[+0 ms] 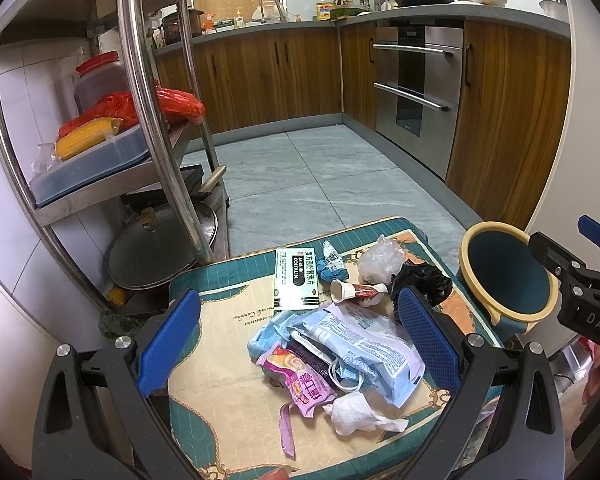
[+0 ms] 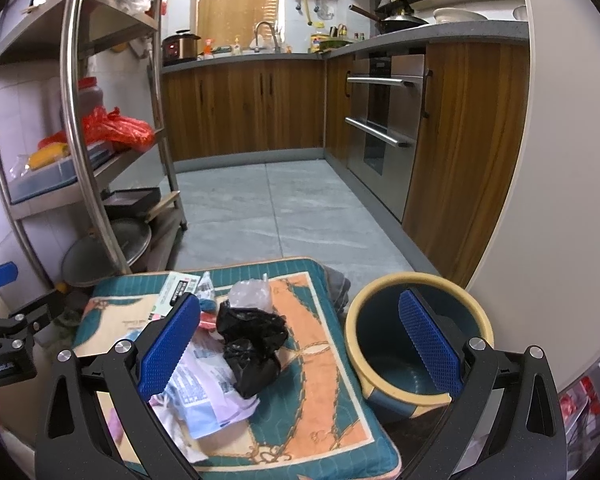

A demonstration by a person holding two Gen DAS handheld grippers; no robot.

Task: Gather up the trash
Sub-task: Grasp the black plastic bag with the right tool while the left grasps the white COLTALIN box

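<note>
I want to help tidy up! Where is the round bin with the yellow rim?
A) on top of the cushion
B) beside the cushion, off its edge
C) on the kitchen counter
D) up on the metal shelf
B: the bin stands next to the cushion, off its edge, while the trash lies on the cushion.

Wooden cabinets (image 1: 268,76), grey tile floor (image 1: 312,176)

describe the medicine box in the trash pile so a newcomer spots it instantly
Start at the teal patterned cushion in front of the kitchen floor, with the bin to its right. On the cushion's far side, left of the black bag, lies the medicine box. It is the only flat, rigid white rectangle there; its neighbours are crumpled.
</note>
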